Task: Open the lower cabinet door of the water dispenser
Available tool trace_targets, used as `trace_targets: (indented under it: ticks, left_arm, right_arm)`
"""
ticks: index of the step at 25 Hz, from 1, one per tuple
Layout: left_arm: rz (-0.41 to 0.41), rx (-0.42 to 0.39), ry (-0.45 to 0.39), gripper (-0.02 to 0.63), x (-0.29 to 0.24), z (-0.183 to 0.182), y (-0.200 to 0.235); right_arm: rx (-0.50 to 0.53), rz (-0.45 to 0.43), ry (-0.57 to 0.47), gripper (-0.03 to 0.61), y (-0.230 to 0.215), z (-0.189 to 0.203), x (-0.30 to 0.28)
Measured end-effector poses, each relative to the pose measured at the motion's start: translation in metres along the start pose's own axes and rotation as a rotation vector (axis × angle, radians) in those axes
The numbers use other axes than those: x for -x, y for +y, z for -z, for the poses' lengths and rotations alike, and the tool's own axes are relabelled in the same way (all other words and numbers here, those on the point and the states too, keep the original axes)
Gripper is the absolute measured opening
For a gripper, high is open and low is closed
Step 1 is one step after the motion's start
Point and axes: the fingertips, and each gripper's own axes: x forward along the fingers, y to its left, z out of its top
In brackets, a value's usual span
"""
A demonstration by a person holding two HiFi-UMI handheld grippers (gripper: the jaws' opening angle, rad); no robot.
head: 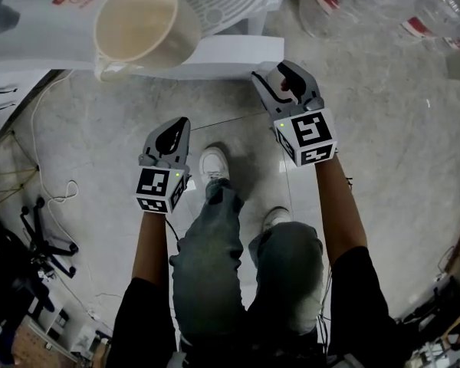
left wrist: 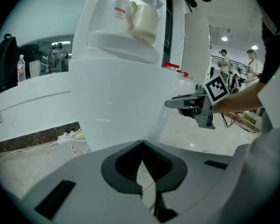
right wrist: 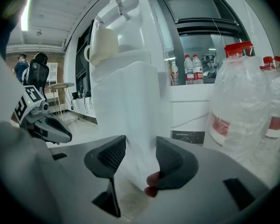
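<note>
The tall white water dispenser [left wrist: 116,101] is smooth, shiny plastic. The pale stone floor [head: 383,129] is glossy. The big clear bottle [right wrist: 238,106] is plastic.

Bright, even indoor lighting, cast from overhead; ceiling light strip [right wrist: 25,13] glaring at upper left of right gripper view. Soft, diffuse shadow on glossy floor [head: 100,129] at centre of head view. Near-overexposed white across water dispenser [left wrist: 121,101]. Strong fisheye bending and black vignetted corners in both gripper views. Slightly soft nearest foreground.

Black sleeves [head: 149,313], faded jeans [head: 215,259], white shoes [head: 213,163]
</note>
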Motion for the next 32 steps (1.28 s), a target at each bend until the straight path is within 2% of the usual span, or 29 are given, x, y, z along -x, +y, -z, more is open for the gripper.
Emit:
trace_targets:
  ticks: [5, 10, 19, 25, 32]
  left_arm:
    - [0.012, 0.028, 0.022, 0.012, 0.018, -0.01, -0.013]
    - [-0.012, 0.085, 0.012, 0.012, 0.04, -0.014, -0.019]
    - [-0.053, 0.128, 0.021, 0.012, 0.078, 0.001, -0.036]
    - [-0.093, 0.16, 0.052, 0.012, 0.111, 0.014, -0.051]
    - [-0.066, 0.164, 0.078, 0.012, 0.138, 0.029, -0.069]
  right_arm:
    - [-0.014, 0.028, 0.042, 0.212, 0.01, 0.008, 0.012]
    - [-0.01, 0.05, 0.073, 0.202, 0.022, 0.012, 0.022]
    - [-0.087, 0.117, 0.046, 0.201, 0.043, 0.023, 0.038]
    - [-0.021, 0.06, 0.104, 0.184, 0.063, 0.035, 0.051]
    - [0.0, 0.045, 0.147, 0.181, 0.088, 0.042, 0.062]
